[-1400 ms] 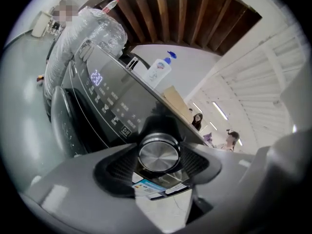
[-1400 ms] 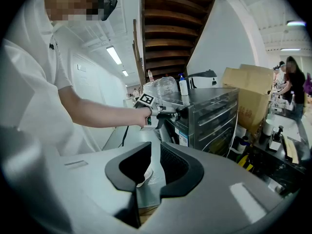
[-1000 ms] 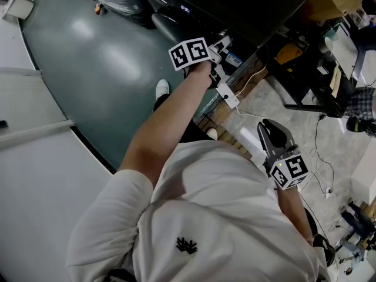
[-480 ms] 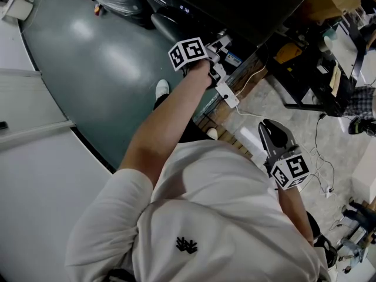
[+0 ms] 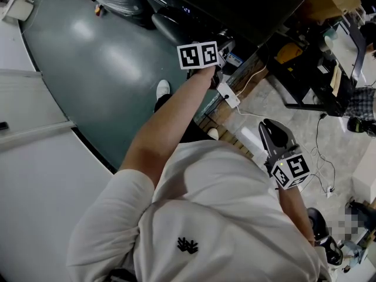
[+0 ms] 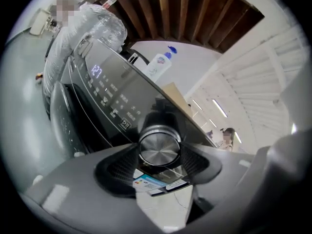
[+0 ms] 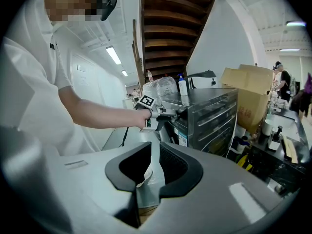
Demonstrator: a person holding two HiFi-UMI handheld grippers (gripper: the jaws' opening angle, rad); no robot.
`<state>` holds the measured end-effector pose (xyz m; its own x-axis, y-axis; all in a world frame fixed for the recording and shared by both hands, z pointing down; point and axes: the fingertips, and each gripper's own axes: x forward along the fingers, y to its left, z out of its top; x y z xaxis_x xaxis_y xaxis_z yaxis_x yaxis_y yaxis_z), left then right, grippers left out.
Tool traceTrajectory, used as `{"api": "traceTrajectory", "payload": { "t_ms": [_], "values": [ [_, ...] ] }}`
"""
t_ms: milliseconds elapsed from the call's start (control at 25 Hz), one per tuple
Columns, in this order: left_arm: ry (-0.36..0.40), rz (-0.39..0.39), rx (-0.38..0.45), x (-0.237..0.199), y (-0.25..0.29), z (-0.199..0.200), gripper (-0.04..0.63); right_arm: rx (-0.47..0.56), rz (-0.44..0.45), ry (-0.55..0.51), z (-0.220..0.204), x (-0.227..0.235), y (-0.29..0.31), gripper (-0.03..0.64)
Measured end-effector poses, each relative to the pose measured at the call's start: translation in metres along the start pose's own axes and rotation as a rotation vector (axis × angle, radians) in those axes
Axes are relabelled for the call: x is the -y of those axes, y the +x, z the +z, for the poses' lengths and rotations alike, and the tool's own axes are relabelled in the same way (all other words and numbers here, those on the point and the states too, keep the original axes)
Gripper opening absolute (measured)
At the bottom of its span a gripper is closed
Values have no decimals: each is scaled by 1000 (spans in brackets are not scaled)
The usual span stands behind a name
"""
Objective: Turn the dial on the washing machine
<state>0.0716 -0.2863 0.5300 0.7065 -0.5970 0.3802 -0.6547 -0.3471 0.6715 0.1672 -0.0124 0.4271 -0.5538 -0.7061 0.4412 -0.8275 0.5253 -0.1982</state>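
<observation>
The washing machine (image 6: pixel 97 96) has a dark slanted control panel with a lit display. Its round brushed-metal dial (image 6: pixel 158 147) sits between the jaws of my left gripper (image 6: pixel 158 152), which is shut on it with a pad touching each side. In the head view the left gripper (image 5: pixel 218 47) reaches out to the machine's dark front (image 5: pixel 235 4). My right gripper (image 5: pixel 271 127) hangs low at my right side, shut and holding nothing. The right gripper view shows its own jaws (image 7: pixel 155 165) and, beyond them, the left gripper (image 7: pixel 163 113) at the machine (image 7: pixel 209 111).
A white detergent bottle (image 6: pixel 160 65) and clear plastic wrap (image 6: pixel 92 23) lie on the machine's top. A white cable box (image 5: pixel 228 96) hangs below my left hand. Cardboard boxes (image 7: pixel 248 89) and cluttered desks (image 5: pixel 341 51) stand to the right. People stand in the distance.
My left gripper has rolled on the dial: its marker cube now shows two faces side by side. The right gripper has barely moved.
</observation>
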Motion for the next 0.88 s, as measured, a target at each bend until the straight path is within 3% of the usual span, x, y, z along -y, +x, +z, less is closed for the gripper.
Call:
{"api": "traceTrajectory", "payload": {
  "t_ms": [160, 520, 880],
  "values": [
    [-43, -33, 8, 0, 0, 0, 325, 0, 1, -1, -1, 0, 0, 49],
    [-319, -130, 81, 0, -1, 2, 327, 2, 4, -2, -3, 0, 1, 49],
    [-328, -128, 80, -2, -2, 1, 327, 2, 2, -3, -1, -1, 0, 49]
  ]
}}
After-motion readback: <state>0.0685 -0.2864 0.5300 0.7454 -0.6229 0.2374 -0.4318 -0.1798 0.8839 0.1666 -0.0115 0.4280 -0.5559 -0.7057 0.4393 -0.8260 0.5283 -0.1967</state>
